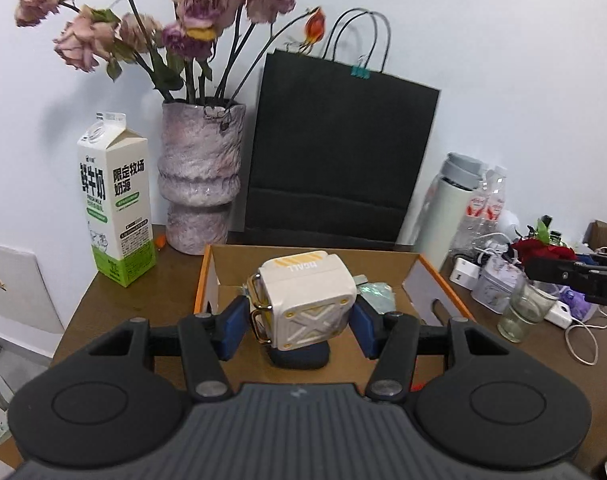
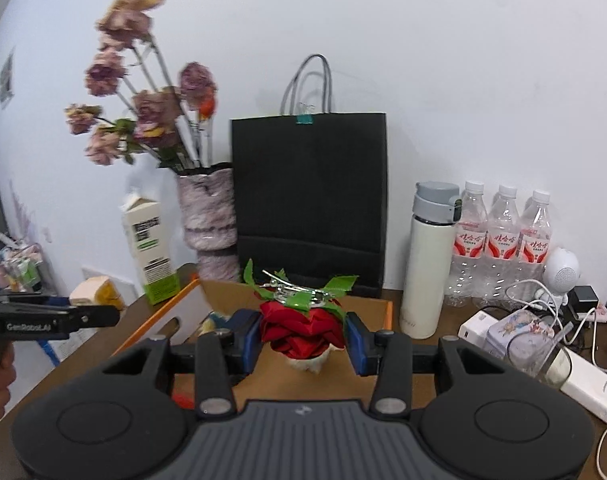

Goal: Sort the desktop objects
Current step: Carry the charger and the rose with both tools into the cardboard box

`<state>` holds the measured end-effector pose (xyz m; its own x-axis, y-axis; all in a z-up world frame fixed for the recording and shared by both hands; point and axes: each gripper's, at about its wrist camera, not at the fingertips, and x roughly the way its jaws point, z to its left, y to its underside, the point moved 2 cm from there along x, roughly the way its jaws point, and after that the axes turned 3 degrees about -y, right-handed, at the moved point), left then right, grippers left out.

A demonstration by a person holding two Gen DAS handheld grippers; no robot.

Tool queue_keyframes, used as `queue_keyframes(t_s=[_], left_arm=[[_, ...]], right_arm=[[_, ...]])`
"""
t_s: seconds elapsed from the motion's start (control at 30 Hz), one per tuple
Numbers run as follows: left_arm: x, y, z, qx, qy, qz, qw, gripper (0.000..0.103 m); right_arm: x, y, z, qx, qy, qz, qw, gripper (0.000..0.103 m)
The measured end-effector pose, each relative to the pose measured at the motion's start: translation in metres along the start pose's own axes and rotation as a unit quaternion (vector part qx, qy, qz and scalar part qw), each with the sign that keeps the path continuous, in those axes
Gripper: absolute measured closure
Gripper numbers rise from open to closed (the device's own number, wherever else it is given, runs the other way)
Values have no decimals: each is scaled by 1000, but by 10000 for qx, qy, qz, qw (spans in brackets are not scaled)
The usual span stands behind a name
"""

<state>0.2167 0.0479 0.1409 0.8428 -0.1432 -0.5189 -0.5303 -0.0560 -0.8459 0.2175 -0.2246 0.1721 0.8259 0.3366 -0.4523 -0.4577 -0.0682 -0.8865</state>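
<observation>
Two items ride above the box [image 1: 211,276], apparently bound for it: the left gripper [image 1: 297,320], jaws closed on a cream cube [image 1: 309,304], and the right gripper [image 2: 301,338], jaws clamping a red rose [image 2: 299,330]. Vase [image 1: 199,176], bag [image 1: 335,152] and bottles [image 2: 503,240] crowd the brown worktop [image 1: 115,304] against a white wall.

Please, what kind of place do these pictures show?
Probably a desk in a home or a small office, set against a white wall. A power strip with chargers, three water bottles and a vase of dried flowers suggest it.
</observation>
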Motion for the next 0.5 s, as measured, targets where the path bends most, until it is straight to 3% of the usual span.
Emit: queue_keyframes(t_s=[0.3,0.5], left_arm=[[73,-31,14,49,-277,631,9976,48],[129,-31,33,-208,-454,1365,9894,48]], right_arm=[[84,-7,-23,416,114,726,9964,61],[136,-4,-28,482,372,1220,9907,61]])
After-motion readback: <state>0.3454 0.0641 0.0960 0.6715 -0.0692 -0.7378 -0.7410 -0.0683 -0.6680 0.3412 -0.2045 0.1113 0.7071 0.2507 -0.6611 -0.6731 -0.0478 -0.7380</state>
